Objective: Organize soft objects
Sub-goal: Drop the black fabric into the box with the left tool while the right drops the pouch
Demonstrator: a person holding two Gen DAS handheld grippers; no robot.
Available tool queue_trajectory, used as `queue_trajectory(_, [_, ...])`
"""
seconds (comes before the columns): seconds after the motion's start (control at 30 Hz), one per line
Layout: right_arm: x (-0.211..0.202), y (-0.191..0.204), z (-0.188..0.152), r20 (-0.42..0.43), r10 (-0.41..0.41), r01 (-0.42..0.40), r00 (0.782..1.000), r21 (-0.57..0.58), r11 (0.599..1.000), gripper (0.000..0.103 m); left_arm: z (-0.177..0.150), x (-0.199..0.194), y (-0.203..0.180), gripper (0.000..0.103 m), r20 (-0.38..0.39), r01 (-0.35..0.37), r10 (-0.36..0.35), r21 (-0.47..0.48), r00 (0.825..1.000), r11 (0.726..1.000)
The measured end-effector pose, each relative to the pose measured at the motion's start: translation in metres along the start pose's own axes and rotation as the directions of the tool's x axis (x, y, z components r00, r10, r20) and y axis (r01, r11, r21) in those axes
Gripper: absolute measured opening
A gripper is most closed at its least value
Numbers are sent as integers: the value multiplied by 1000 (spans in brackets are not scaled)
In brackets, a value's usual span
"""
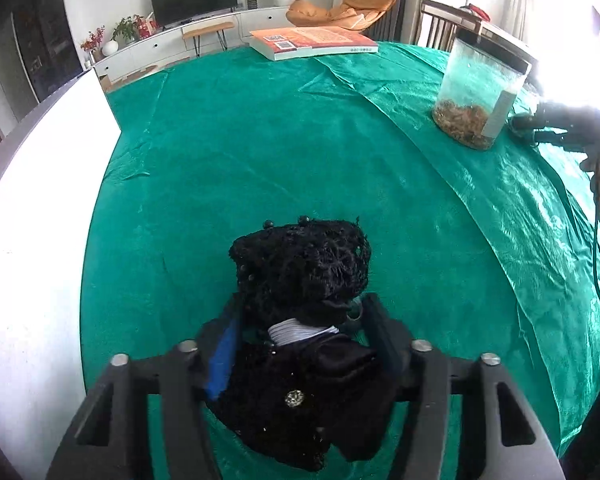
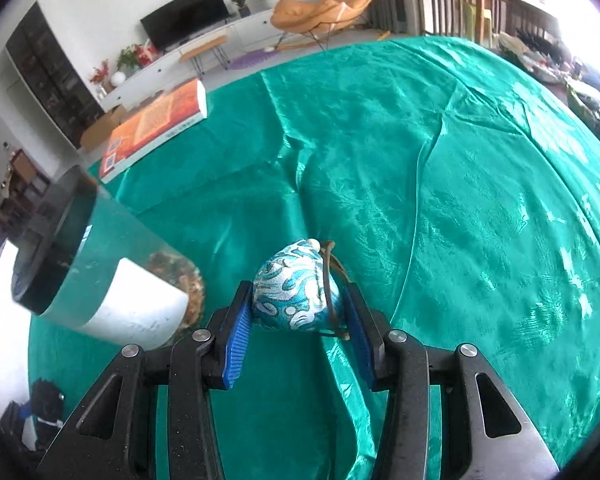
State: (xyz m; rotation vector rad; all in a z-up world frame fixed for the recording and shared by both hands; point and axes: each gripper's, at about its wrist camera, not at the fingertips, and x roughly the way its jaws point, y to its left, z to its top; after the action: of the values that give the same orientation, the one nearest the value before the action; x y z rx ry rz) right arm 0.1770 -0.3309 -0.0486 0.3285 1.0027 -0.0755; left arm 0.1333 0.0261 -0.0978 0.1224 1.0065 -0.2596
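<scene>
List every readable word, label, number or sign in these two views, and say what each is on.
No text can be read in either view.
Orange book: print on the cover and spine, plus QR-style squares, all too small and blurred.
Clear jar: white label panel, no legible print.
Black hair net, blue patterned sachet: no lettering visible.

Both grippers angle steeply down over the desk, the left gripper [image 1: 300, 320] with its fingers [image 1: 224, 356] pressed against a black netted bundle [image 1: 300, 280], the right gripper [image 2: 298, 312] with its blue-padded fingers [image 2: 238, 340] clamped on a teal patterned pouch [image 2: 294, 296].
</scene>
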Motion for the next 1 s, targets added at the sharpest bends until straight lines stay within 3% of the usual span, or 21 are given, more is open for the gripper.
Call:
queue_trajectory(0.07, [-3, -2, 3, -2, -10, 10, 1000, 9, 1000, 47, 4, -6, 3, 41, 21, 28, -27, -35, 999, 999])
queue_trajectory(0.17, [-29, -1, 11, 73, 5, -6, 997, 15, 1000, 47, 11, -32, 12, 40, 89, 99, -90, -104, 992, 990])
queue_trajectory(0.33, [-103, 54, 25, 205, 68, -42, 976, -127, 991, 47, 19, -100, 38, 40, 223, 221, -177, -189, 959, 957])
queue_trajectory(0.43, [-141, 121, 19, 237, 153, -83, 960, -281, 956, 47, 14, -147, 66, 40, 290, 203, -139, -204, 947, 958])
queue_trajectory(0.53, [-168, 197, -8, 181, 311, -218, 933, -404, 889, 47, -2, -184, 106, 41, 307, 102, -22, -246, 952, 964])
queue_trajectory(0.67, [-184, 299, -71, -20, 520, -459, 854, -499, 735, 47, -40, -213, 166, 44, 241, -91, 183, -349, 953, 933])
queue_trajectory(0.7, [-184, 322, -89, -79, 552, -510, 830, -509, 694, 47, -51, -216, 179, 52, 211, -148, 237, -368, 948, 918])
queue_trajectory(0.73, [-183, 343, -106, -138, 580, -560, 803, -509, 654, 48, -62, -219, 190, 69, 181, -201, 286, -380, 941, 903])
queue_trajectory(0.8, [-177, 379, -140, -248, 611, -642, 752, -490, 590, 48, -81, -224, 206, 92, 150, -286, 371, -400, 917, 871])
queue_trajectory(0.83, [-173, 395, -156, -298, 620, -675, 726, -480, 560, 49, -90, -227, 212, 95, 146, -317, 404, -411, 903, 855])
queue_trajectory(0.87, [-169, 409, -171, -341, 620, -699, 707, -475, 535, 53, -96, -229, 216, 96, 141, -339, 430, -421, 892, 842])
queue_trajectory(0.93, [-160, 430, -194, -406, 609, -728, 681, -459, 508, 72, -105, -232, 221, 96, 133, -351, 445, -438, 885, 828])
queue_trajectory(1.0, [-152, 439, -204, -436, 610, -749, 662, -426, 508, 75, -111, -235, 225, 96, 134, -338, 438, -454, 889, 824])
